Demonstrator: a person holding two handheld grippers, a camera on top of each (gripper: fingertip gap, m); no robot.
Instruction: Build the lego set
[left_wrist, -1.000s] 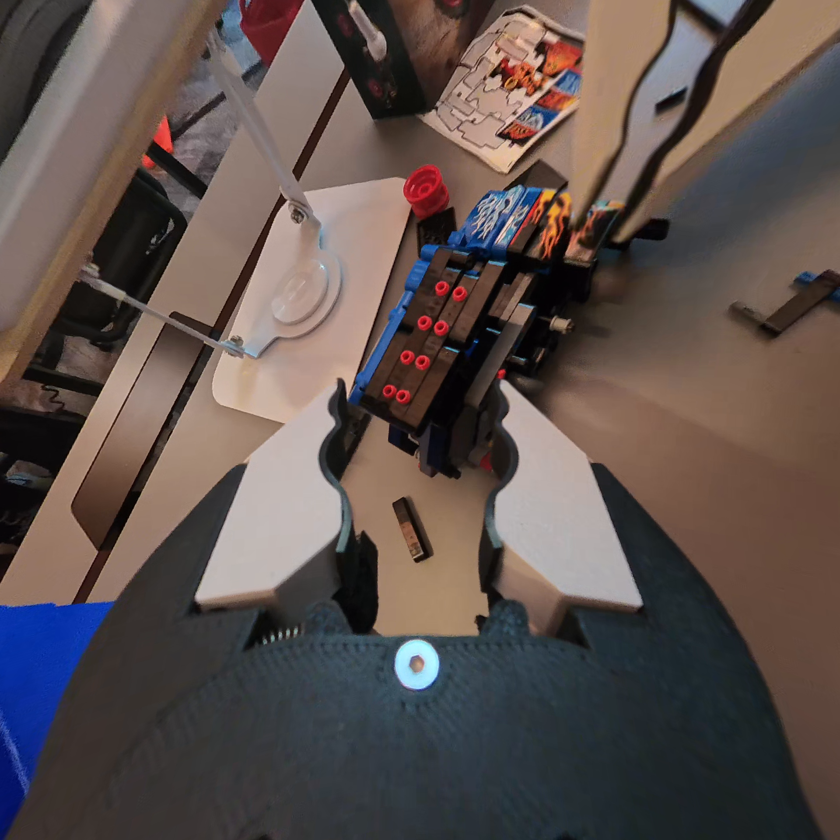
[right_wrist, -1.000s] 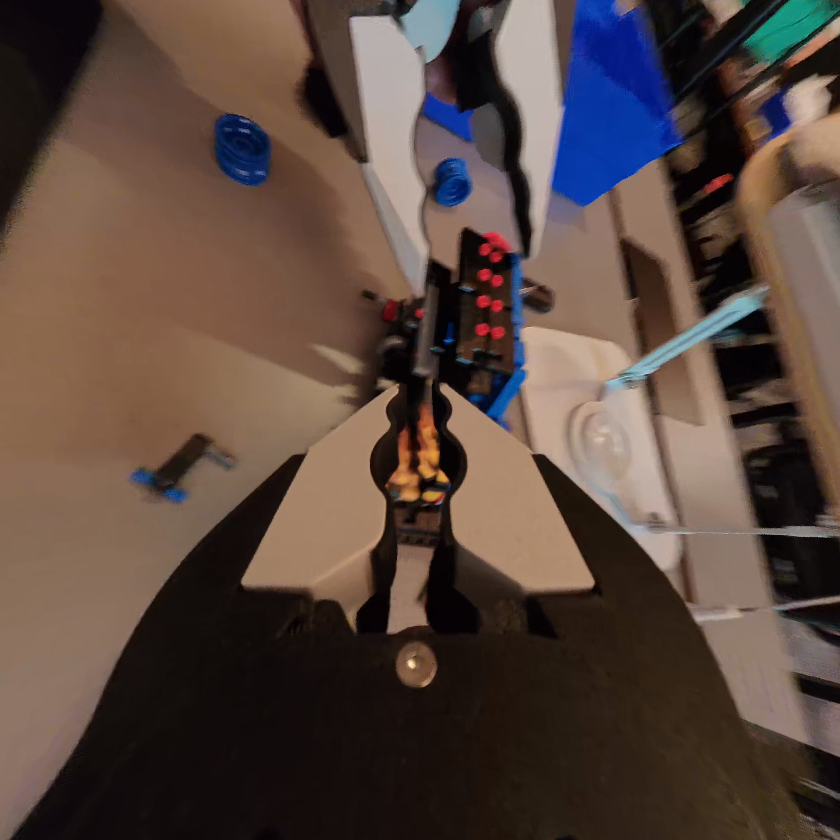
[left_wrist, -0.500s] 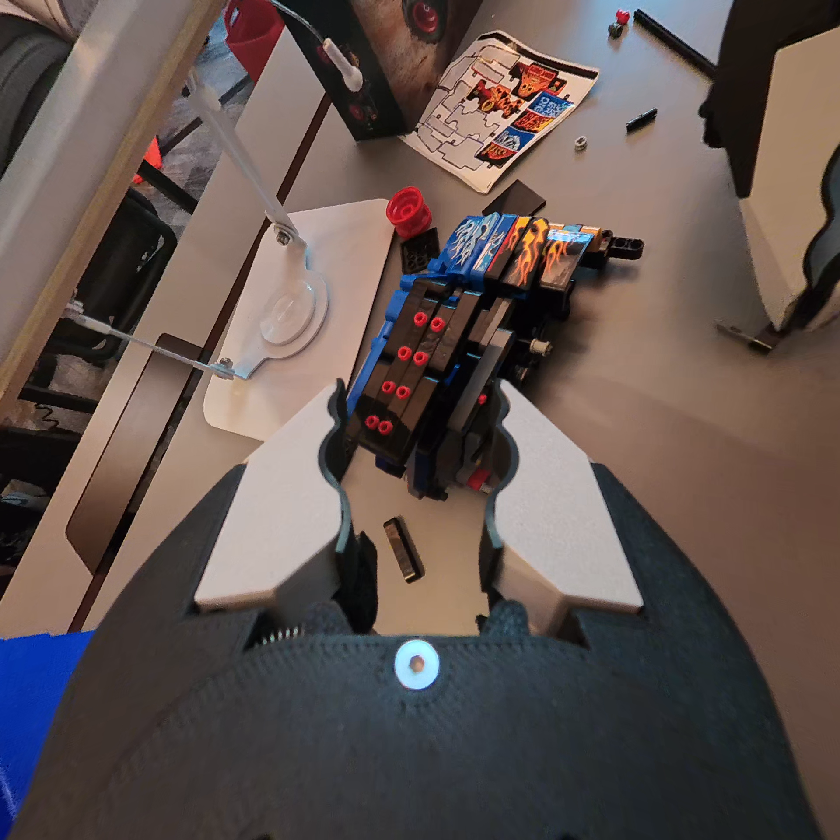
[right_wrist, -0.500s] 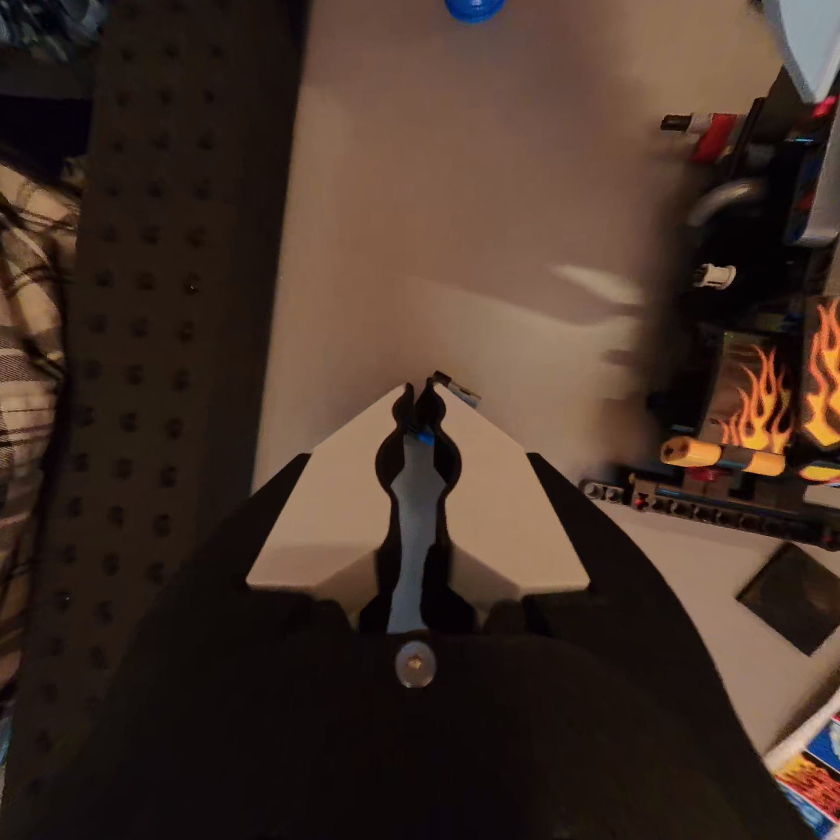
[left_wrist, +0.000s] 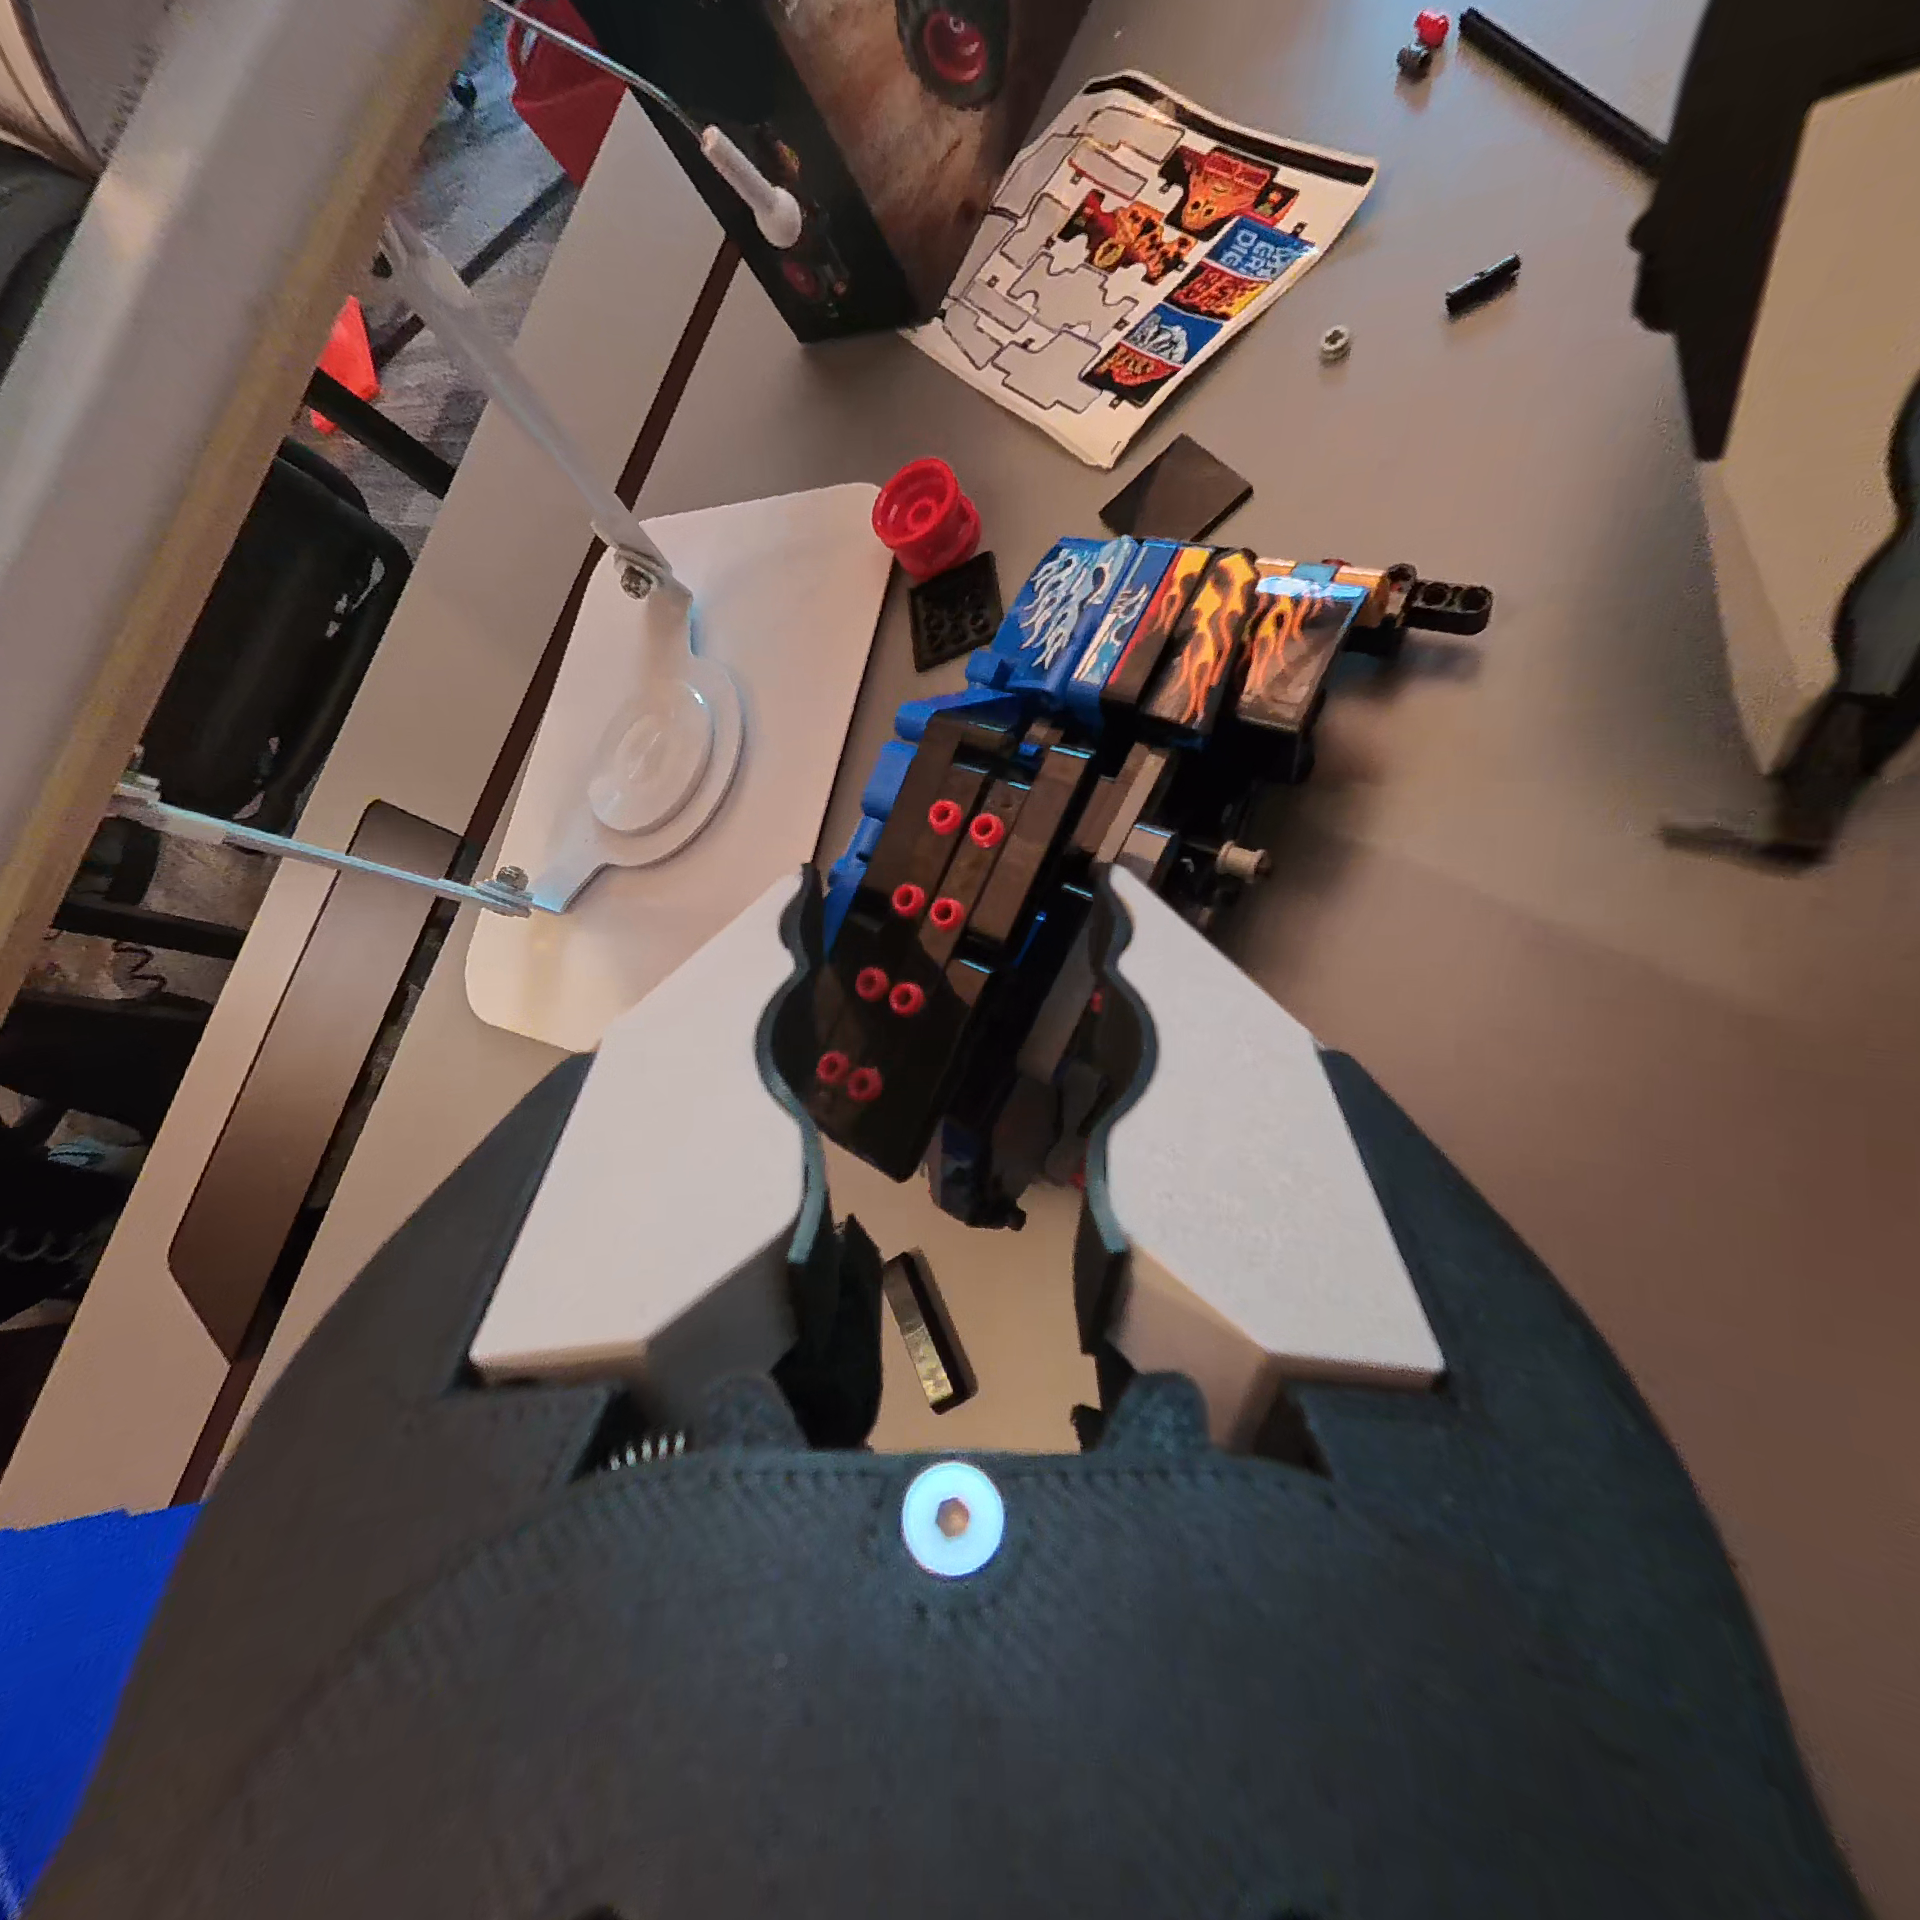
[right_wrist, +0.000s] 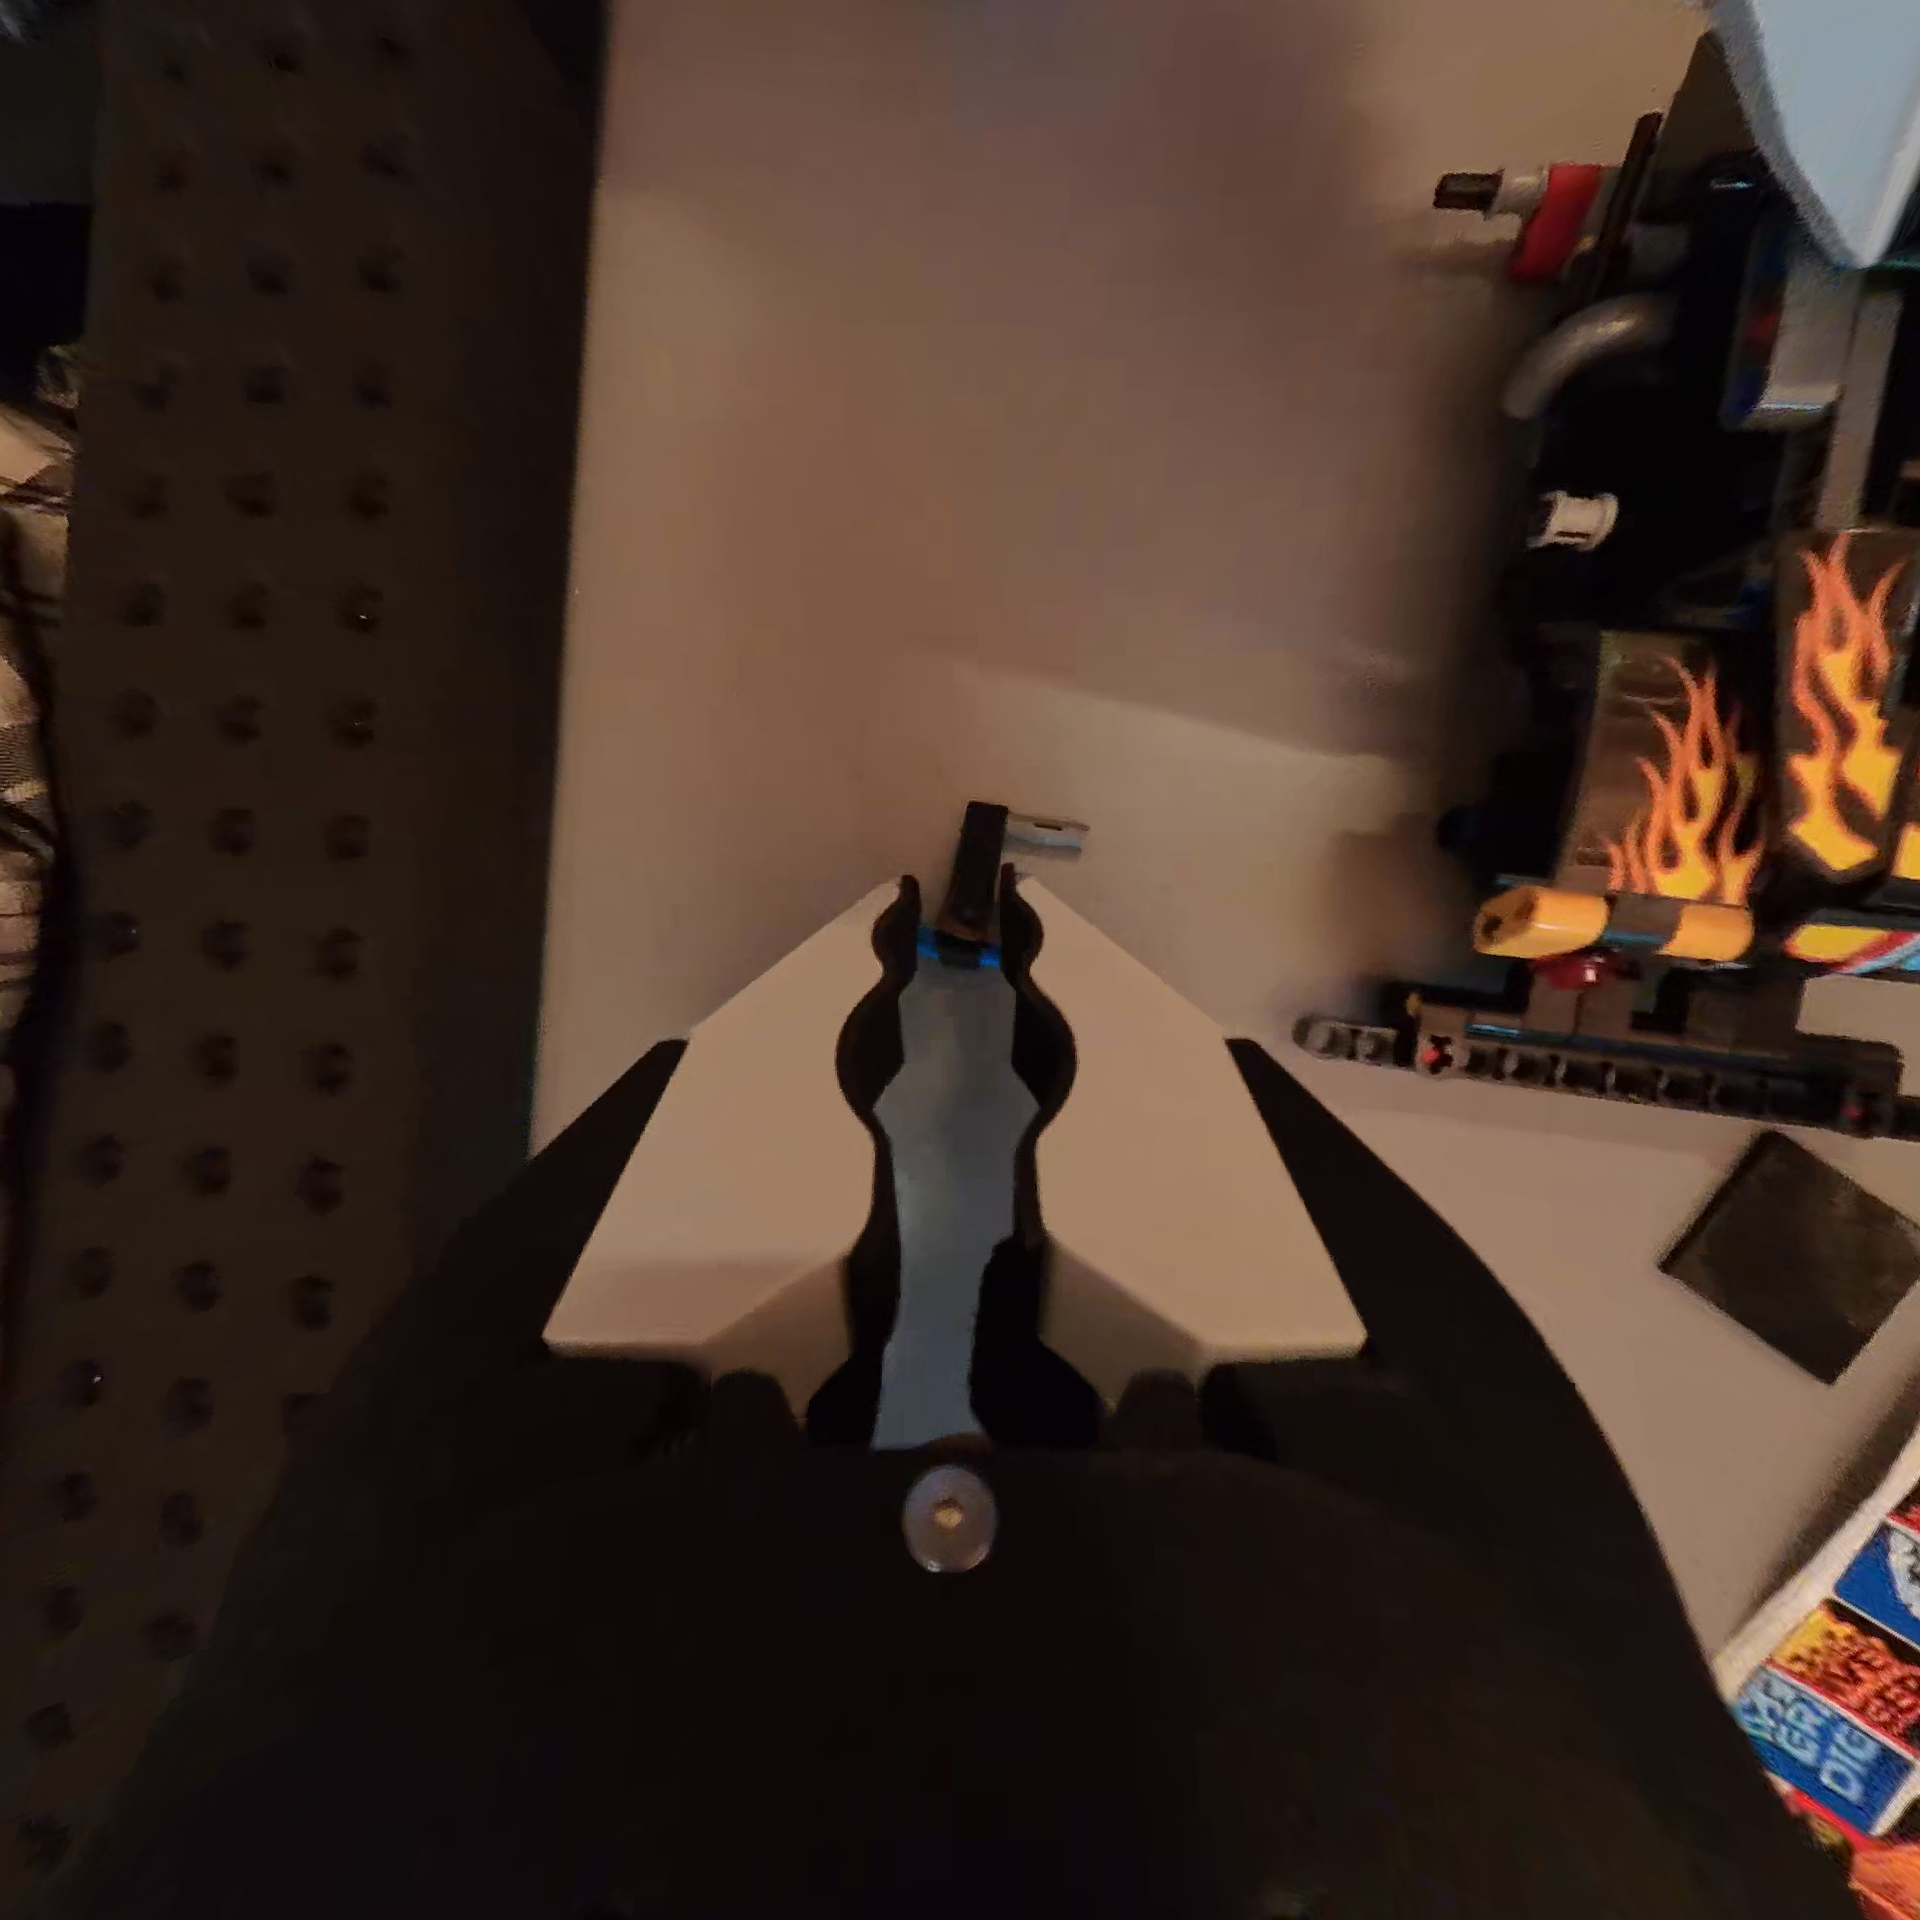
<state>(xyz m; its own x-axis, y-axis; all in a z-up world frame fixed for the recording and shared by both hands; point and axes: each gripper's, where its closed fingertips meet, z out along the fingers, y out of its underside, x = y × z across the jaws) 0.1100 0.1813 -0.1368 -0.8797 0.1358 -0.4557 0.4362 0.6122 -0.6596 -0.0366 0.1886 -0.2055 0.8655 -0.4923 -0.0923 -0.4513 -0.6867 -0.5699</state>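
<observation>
Right hand-held gripper (right_wrist: 956, 894) now clamps the small black piece (right_wrist: 977, 868), away from the model (left_wrist: 1039, 852).

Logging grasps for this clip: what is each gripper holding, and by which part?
Left gripper straddles the truck body's rear end; contact unclear. Right gripper pinches a small black piece by its blue-pinned end.

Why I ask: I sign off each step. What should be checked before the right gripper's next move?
1. Right gripper on the small black piece: ok, tips closed on it.
2. Piece clear of the table: cannot tell.
3. Left gripper around the model: ok, jaws open either side of its near end.
4. Model clamped steady: cannot tell; contact is not visible.
5. Way from piece to model: ok, bare table between them.
6. Loose black bar under the left gripper: ok, apart from the model.
</observation>
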